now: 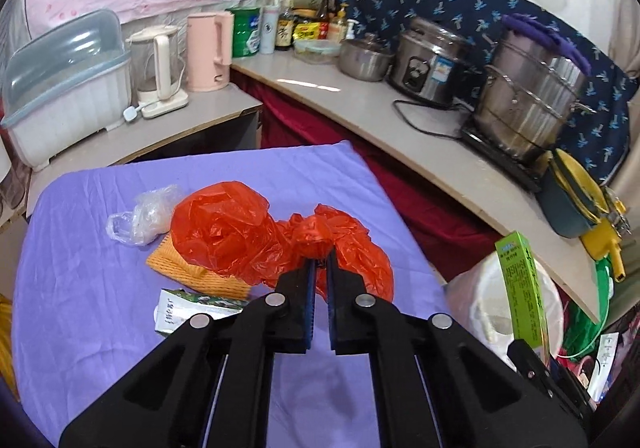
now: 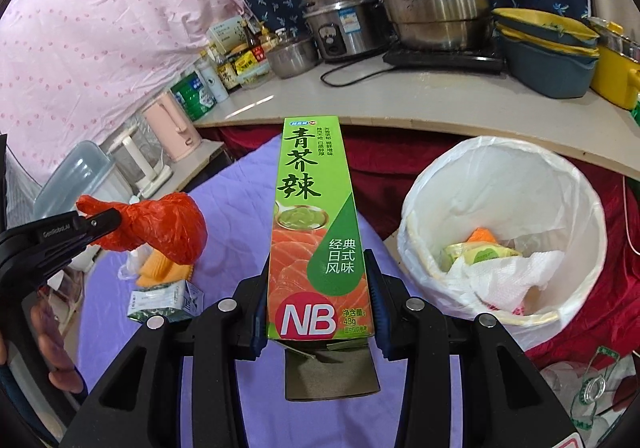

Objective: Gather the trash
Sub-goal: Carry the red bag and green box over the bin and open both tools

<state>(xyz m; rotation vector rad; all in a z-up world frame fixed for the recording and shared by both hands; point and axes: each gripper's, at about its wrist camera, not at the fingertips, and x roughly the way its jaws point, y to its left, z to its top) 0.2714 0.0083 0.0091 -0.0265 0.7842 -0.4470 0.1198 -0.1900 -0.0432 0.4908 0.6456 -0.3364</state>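
Purple cloth (image 1: pixel 100 288) covers the table, with a white-lined bin (image 2: pixel 504 184) standing off its right edge, wrappers and tissue already inside. The red plastic bag (image 1: pixel 240 232) is pinched at its knotted top by the left gripper (image 1: pixel 320 264), jaws nearly together, the bag's bulk hanging ahead of the tips above an orange cloth (image 1: pixel 192 268). The right gripper (image 2: pixel 320 312) clamps a green wasabi box (image 2: pixel 316 216) by its lower end, the box pointing forward beside the bin. A small carton (image 1: pixel 192 308) lies on the cloth.
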